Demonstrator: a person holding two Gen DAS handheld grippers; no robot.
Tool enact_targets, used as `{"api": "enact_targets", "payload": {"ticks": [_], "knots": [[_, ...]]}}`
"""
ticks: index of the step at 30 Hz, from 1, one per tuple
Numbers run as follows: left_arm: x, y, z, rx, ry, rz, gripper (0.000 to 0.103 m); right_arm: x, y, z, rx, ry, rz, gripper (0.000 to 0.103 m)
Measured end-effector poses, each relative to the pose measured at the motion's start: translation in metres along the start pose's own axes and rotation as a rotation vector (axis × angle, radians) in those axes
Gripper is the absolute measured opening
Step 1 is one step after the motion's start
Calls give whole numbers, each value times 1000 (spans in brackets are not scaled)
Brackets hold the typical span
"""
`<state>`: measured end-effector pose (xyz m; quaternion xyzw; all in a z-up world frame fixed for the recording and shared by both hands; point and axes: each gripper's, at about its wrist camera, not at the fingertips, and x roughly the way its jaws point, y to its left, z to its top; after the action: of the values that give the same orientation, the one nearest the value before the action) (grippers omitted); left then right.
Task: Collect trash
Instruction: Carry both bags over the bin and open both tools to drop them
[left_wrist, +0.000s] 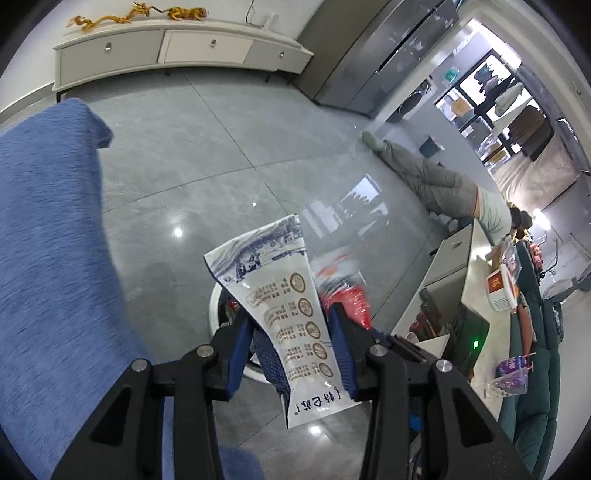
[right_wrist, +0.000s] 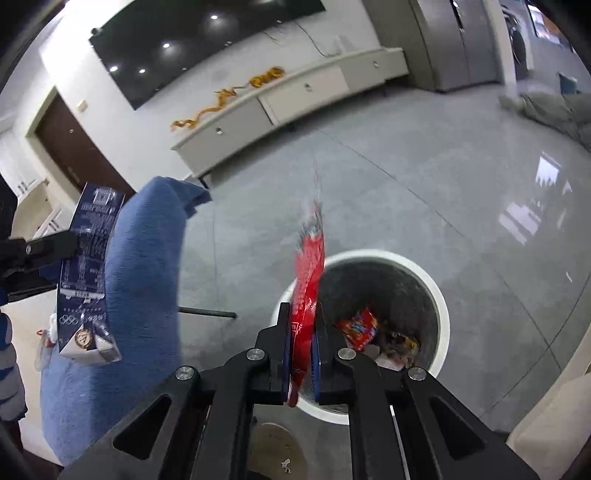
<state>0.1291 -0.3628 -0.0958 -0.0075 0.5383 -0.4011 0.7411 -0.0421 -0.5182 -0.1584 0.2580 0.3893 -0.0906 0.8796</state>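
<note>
The red plastic wrapper (right_wrist: 308, 273) was pinched edge-on between the blue pads of the right gripper (right_wrist: 301, 354), which was clenched tight on it. The wrapper stood upright out of the jaws, its upper part blurred, directly over the near rim of the white round trash bin (right_wrist: 441, 295). Inside the bin lay an orange-red snack packet (right_wrist: 360, 326) and further crumpled wrappers whose type could not be told.

The blue-and-white milk carton (left_wrist: 291, 314) was grasped by the left gripper (left_wrist: 291, 343), whose pads pressed on its two sides with the jaws partly apart. The carton was flattened and bent, with its printed face toward the camera and its top end flaring beyond the fingertips. In the right wrist view the same carton (right_wrist: 88, 273) appeared at the left edge, clamped across its middle by the black fingers and held beside the bin rather than over it. In the left wrist view the bin (left_wrist: 216, 306) showed only as a white rim behind the carton, and the red wrapper (left_wrist: 351, 299) showed just to the right of it.

A blue fabric-covered chair or cushion (right_wrist: 144, 280) stood between the two grippers. The bin stood on a grey tiled floor (right_wrist: 424, 177). A low white sideboard (right_wrist: 295, 99) with golden dragon ornaments (right_wrist: 229, 98) stood along the far wall under a black wall screen (right_wrist: 192, 40). A person's grey-trousered leg (left_wrist: 424, 173) crossed the floor near a pale counter (left_wrist: 480, 314).
</note>
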Motion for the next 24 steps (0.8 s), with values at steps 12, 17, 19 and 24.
{"api": "enact_targets", "payload": {"ticks": [12, 17, 19, 24], "knots": [[89, -9, 22, -3, 67, 26, 56, 30, -39, -5, 90, 34, -54, 15], [87, -11, 15, 14, 74, 22, 57, 22, -40, -9, 95, 13, -82, 20], [76, -10, 9, 24, 67, 26, 57, 18, -40, -9, 100, 4, -80, 21], [33, -11, -6, 66, -2, 63, 57, -3, -31, -9, 88, -34, -74, 27]]}}
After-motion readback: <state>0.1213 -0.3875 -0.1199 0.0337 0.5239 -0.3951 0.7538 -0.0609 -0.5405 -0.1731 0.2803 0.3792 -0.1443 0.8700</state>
